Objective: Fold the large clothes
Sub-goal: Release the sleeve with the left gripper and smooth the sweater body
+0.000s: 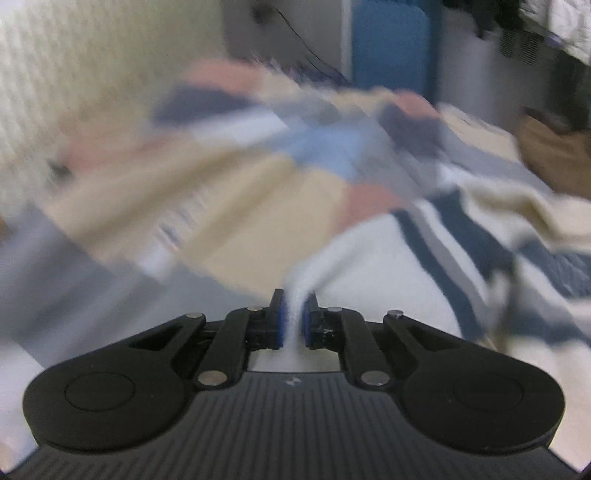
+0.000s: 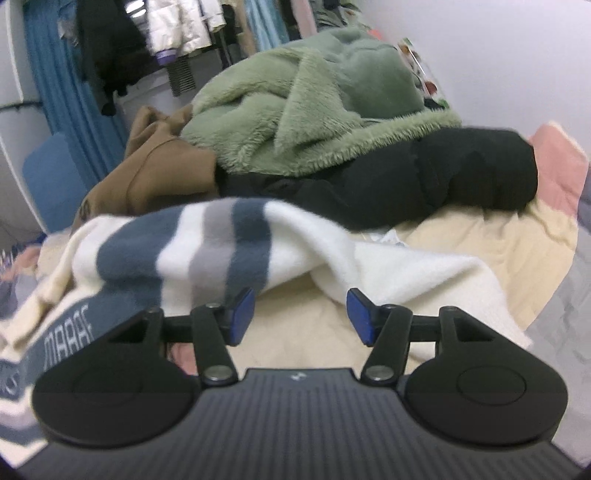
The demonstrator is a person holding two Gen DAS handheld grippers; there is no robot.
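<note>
Bedroom scene, bed (image 2: 480, 240) covered with a patchwork spread in cream, pink, blue and grey blocks; left wrist view badly motion-blurred. Behind the bed: blue panel (image 1: 391, 44), pale wall, hanging clothes on a rack (image 2: 177, 26). Piled at the far side of the bed: green fleece (image 2: 295, 107) on top, black garment (image 2: 424, 177) under it, brown garment (image 2: 155, 166) to the left of both. White sweater (image 2: 388, 266) with navy and grey stripes lies on the bed nearer the camera, bunched and twisted, long axis running roughly left-right across the right wrist view, striped part to the left, plain white part to the right; lettered navy band at lower left. Left tool (image 1: 293, 319) pinched tight on a white edge of the sweater (image 1: 369, 266), fabric rising from between the blue pads. Right tool (image 2: 301, 317) jaws apart, nothing between them, sweater fold just beyond the tips, cream bedspread showing in the gap.
</note>
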